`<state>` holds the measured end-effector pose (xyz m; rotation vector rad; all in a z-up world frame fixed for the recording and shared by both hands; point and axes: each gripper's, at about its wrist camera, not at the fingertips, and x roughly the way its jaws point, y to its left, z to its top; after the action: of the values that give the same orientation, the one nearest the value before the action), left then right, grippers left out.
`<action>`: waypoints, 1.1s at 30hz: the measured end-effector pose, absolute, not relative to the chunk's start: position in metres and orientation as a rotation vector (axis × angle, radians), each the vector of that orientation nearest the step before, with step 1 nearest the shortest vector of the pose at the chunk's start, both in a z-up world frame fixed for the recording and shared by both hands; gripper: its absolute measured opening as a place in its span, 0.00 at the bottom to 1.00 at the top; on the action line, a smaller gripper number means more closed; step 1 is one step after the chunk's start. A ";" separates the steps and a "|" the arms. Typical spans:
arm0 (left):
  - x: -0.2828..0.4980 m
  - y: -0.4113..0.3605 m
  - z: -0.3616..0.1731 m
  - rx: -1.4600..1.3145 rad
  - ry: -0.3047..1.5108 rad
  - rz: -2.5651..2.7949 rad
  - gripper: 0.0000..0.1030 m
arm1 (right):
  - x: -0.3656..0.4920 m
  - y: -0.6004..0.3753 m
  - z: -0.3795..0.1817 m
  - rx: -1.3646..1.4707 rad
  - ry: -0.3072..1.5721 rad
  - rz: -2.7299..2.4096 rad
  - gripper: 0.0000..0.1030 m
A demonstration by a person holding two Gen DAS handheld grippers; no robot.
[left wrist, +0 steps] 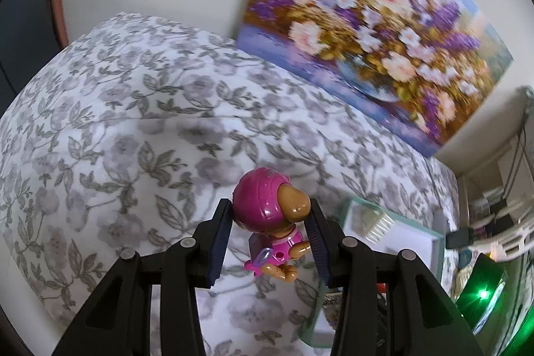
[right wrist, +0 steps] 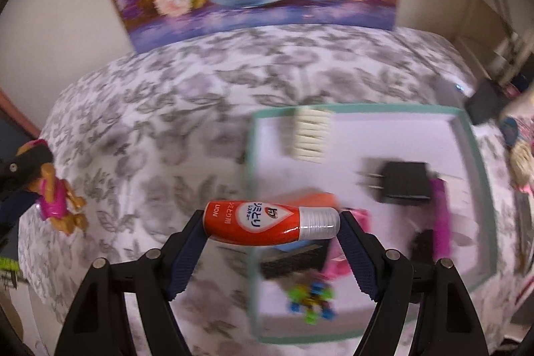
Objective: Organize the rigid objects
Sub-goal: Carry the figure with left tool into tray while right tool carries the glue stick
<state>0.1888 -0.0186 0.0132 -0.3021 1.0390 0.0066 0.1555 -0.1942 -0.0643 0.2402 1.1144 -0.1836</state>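
Glossy plastic toy dog, glossy bottle (matt printed cloth beneath)

The red bottle reads "LION" beside Japanese lettering on its white label.

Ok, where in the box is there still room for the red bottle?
The tray is bare along its far side, between the white comb and the far right corner, beyond the black plug. Its near half is crowded with pink and green toys.
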 end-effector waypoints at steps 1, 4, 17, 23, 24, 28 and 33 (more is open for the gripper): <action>0.187 -0.024 0.014 -0.295 1.042 -0.006 0.44 | 0.151 -0.203 -0.064 0.247 1.115 -0.202 0.78; 0.182 -0.044 0.013 -0.268 1.054 -0.048 0.44 | 0.138 -0.229 -0.062 0.273 1.115 -0.251 0.78; 0.161 -0.135 -0.005 -0.157 1.122 -0.266 0.44 | 0.103 -0.317 -0.065 0.400 1.121 -0.423 0.78; 0.165 -0.163 -0.024 -0.134 1.169 -0.320 0.44 | 0.098 -0.330 -0.066 0.427 1.113 -0.435 0.78; 0.165 -0.165 -0.026 -0.131 1.173 -0.321 0.44 | 0.098 -0.331 -0.066 0.427 1.112 -0.435 0.78; 0.172 -0.172 -0.037 -0.116 1.184 -0.315 0.45 | 0.100 -0.333 -0.068 0.435 1.112 -0.421 0.78; 0.181 -0.175 -0.045 -0.117 1.187 -0.312 0.45 | 0.104 -0.332 -0.073 0.436 1.125 -0.411 0.78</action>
<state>0.1809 -0.1753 -0.0447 -0.1166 1.1873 -0.3124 0.1038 -0.3319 -0.0728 0.4357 1.1249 -0.4114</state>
